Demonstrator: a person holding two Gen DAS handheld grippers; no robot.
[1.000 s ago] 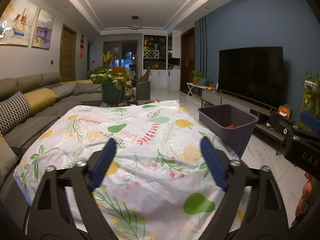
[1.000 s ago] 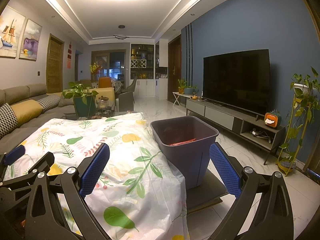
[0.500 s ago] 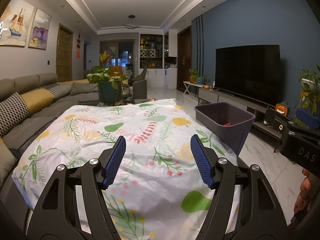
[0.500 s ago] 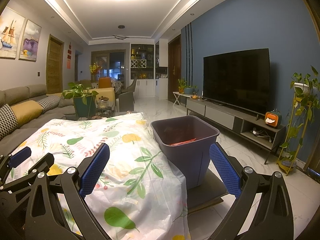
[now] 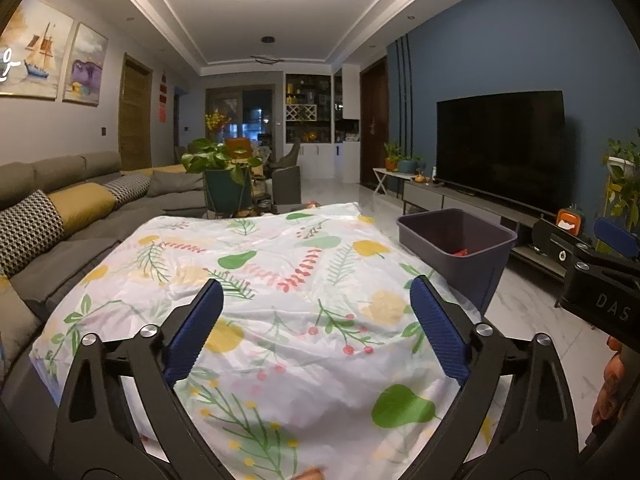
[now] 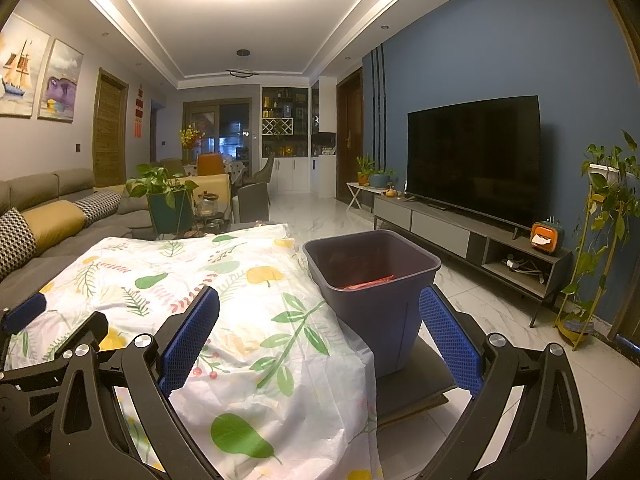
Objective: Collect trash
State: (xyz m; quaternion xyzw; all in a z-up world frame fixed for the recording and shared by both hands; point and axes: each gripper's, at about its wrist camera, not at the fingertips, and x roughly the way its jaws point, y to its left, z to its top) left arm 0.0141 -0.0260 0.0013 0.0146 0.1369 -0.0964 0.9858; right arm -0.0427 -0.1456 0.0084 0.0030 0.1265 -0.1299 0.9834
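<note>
Blue wall [image 6: 500,40], black television [image 6: 474,160], grey sofa [image 5: 60,216], seemingly marble floor [image 6: 500,320]

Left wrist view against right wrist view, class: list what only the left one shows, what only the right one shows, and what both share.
Only the left wrist view shows the person's hand at its right edge, beside the right tool.

Only the right wrist view shows the dark pad under the purple bin, the whole plant stand, and the shelf with cables.

Both show the floral cloth, the bin holding red trash, the television, the sofa, and open, empty jaws; the left tool is open too.
</note>
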